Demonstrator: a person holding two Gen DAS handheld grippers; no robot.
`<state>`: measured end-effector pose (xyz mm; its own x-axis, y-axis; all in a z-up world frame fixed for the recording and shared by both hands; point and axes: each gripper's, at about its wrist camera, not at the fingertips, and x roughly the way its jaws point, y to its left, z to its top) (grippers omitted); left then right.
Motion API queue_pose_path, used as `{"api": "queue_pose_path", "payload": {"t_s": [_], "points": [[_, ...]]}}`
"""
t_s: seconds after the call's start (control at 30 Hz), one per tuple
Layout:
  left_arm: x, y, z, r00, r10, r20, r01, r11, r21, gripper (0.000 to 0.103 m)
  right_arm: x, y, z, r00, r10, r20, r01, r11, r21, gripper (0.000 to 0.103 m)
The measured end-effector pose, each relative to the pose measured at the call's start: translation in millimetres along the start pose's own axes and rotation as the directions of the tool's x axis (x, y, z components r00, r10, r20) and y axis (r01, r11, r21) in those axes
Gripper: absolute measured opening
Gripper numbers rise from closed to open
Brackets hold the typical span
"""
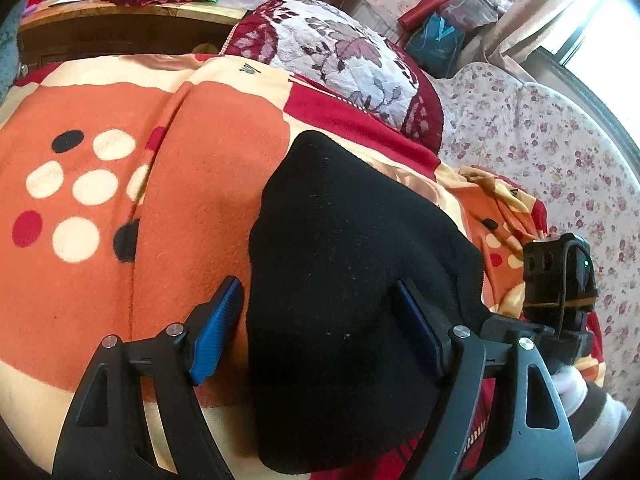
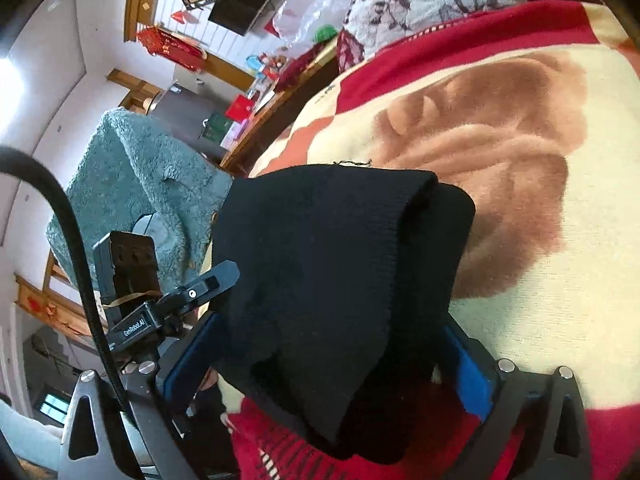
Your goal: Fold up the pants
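Observation:
Black knit pants (image 1: 340,280) lie folded in a thick bundle on the orange, red and cream blanket (image 1: 120,240). My left gripper (image 1: 316,320) is open, its blue pads (image 1: 218,328) standing on either side of the bundle's near end. In the right wrist view the same pants (image 2: 332,280) show folded layers with a ribbed edge on the right. My right gripper (image 2: 332,360) is open too, its blue pads (image 2: 474,376) on either side of the cloth. The right gripper's body (image 1: 560,280) shows at the left view's right edge; the left gripper's body (image 2: 132,280) shows at the right view's left.
A floral quilted pillow (image 1: 340,52) lies beyond the pants. A wooden table (image 1: 120,16) with plastic bags and clutter stands at the back. A flowered sheet (image 1: 540,140) covers the right. A teal fluffy cloth (image 2: 132,184) hangs over a chair.

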<state>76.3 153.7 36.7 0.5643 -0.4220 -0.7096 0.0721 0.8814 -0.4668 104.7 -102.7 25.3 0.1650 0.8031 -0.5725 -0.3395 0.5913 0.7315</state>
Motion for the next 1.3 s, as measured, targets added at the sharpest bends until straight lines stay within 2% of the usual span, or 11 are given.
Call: {"api": "queue_pose_path", "payload": {"t_s": [0.13, 0.17, 0.23, 0.27, 0.3, 0.4, 0.47, 0.53, 0.67, 0.97, 1.3], "points": [[1, 0, 1, 1.000, 0.007, 0.009, -0.007, 1.000, 0.003, 0.079, 2, 4, -1, 1.000, -0.016, 0.001, 0.016, 1.000, -0.023, 0.103], [1, 0, 0, 1.000, 0.008, 0.011, -0.008, 1.000, 0.002, 0.079, 3, 4, 1, 1.000, -0.023, 0.003, 0.023, 1.000, -0.016, 0.100], [1, 0, 1, 1.000, 0.007, 0.009, -0.007, 1.000, 0.003, 0.078, 2, 3, 3, 0.998, -0.068, 0.015, 0.068, 0.998, -0.005, 0.082], [2, 0, 1, 1.000, 0.006, 0.007, -0.006, 1.000, 0.008, 0.075, 0, 1, 2, 0.996, -0.088, 0.022, 0.088, 0.996, 0.001, 0.068], [2, 0, 0, 1.000, -0.001, 0.007, 0.001, 1.000, 0.012, 0.070, -3, -2, 1, 0.995, -0.092, 0.034, 0.092, 0.996, 0.011, 0.058], [0, -5, -2, 1.000, 0.021, 0.019, -0.021, 0.999, 0.036, 0.063, -11, -8, -1, 0.996, -0.072, 0.048, 0.071, 0.997, 0.028, 0.051], [-2, -8, -3, 0.999, 0.040, 0.029, -0.042, 0.998, 0.050, 0.055, -12, 0, -1, 0.993, -0.102, 0.053, 0.103, 0.995, -0.005, 0.049], [-6, -9, -3, 0.998, 0.043, 0.040, -0.045, 0.998, 0.044, 0.052, -14, 11, 0, 0.990, -0.125, 0.058, 0.128, 0.991, -0.047, 0.048], [-13, -16, -3, 0.998, 0.037, 0.055, -0.040, 0.998, 0.048, 0.048, -23, 24, 1, 0.991, -0.114, 0.074, 0.120, 0.990, -0.079, 0.044], [-28, -54, 11, 0.994, 0.001, 0.107, -0.013, 0.994, 0.113, 0.048, -55, 32, 9, 0.982, -0.130, 0.137, 0.143, 0.985, -0.093, 0.044], [-2, -97, 52, 0.993, -0.024, 0.115, 0.007, 0.988, 0.152, 0.048, -90, 30, 53, 0.959, -0.210, 0.192, 0.238, 0.962, -0.133, 0.044]]}}
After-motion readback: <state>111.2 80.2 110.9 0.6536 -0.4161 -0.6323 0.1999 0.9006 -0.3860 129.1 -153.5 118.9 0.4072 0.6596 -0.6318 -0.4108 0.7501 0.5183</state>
